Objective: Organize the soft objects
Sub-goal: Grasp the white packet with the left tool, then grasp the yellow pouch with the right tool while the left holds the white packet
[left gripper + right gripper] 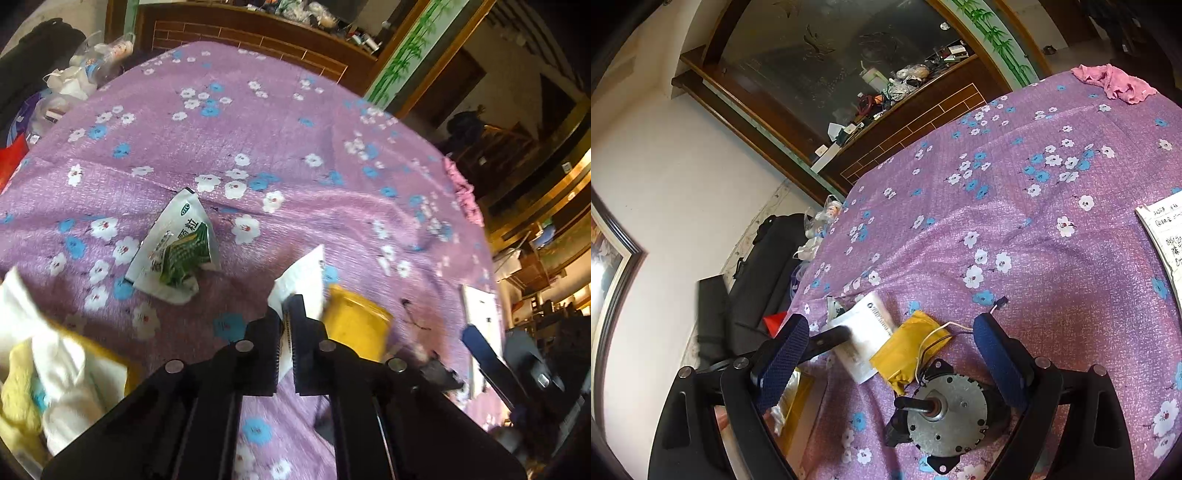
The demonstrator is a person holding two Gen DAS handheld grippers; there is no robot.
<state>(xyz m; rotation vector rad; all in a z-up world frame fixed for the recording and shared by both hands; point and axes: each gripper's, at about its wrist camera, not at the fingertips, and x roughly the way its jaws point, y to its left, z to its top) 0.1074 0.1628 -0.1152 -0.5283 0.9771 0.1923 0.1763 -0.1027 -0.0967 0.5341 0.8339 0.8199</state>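
Purple flowered cloth [295, 147] covers a table where the left gripper [285, 314] is clamped on a white paper sachet [303, 280] beside a yellow packet [354, 325]. A yellow box [110, 365] at the left holds white tissues [55, 350] and a pale yellow cloth [18, 398]. Right gripper [890, 354] fingers stand apart over a small motor [945, 413].

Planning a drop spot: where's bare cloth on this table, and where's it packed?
Free: floral tablecloth between pink rag and notepad, plus beyond the green sachet. Crowded: near edge around motor, yellow pouch, white packet.

Black tool [890, 354], blue textured pads [999, 363]
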